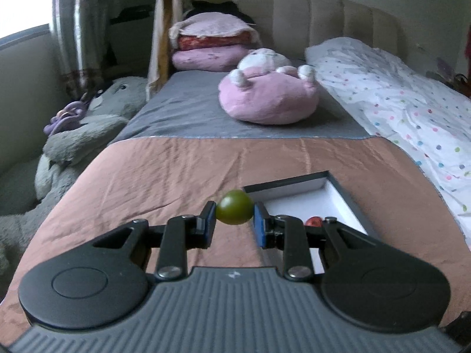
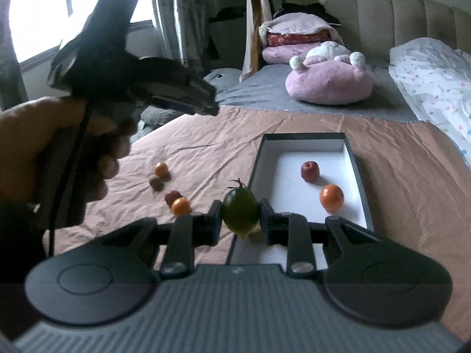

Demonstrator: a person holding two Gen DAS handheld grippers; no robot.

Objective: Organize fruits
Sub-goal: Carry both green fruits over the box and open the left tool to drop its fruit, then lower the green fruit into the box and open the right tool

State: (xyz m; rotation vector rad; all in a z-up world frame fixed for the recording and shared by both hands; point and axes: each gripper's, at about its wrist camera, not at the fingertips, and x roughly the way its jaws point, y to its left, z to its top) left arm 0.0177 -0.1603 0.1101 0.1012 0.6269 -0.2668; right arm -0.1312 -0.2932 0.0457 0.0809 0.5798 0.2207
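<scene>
My left gripper [image 1: 234,217] is shut on a round green fruit [image 1: 234,211], held above the brown bedspread just left of the open box [image 1: 347,200]. My right gripper [image 2: 240,217] is shut on a dark green tomato with a stem [image 2: 240,210], over the near left rim of the box [image 2: 357,170]. In the box lie a red fruit [image 2: 309,170] and an orange fruit [image 2: 331,197]. Loose on the bedspread are an orange fruit [image 2: 161,169], a brown one [image 2: 156,183], a red one [image 2: 172,197] and another orange one [image 2: 180,206]. The left gripper's body [image 2: 132,67] shows, hand-held, at upper left.
A pink plush cushion [image 2: 329,82] lies on the grey sheet behind. A polka-dot duvet [image 2: 432,82] covers the right side of the bed. A grey plush toy [image 1: 73,135] lies off the bed's left edge. Stacked pillows [image 1: 212,44] sit by the headboard.
</scene>
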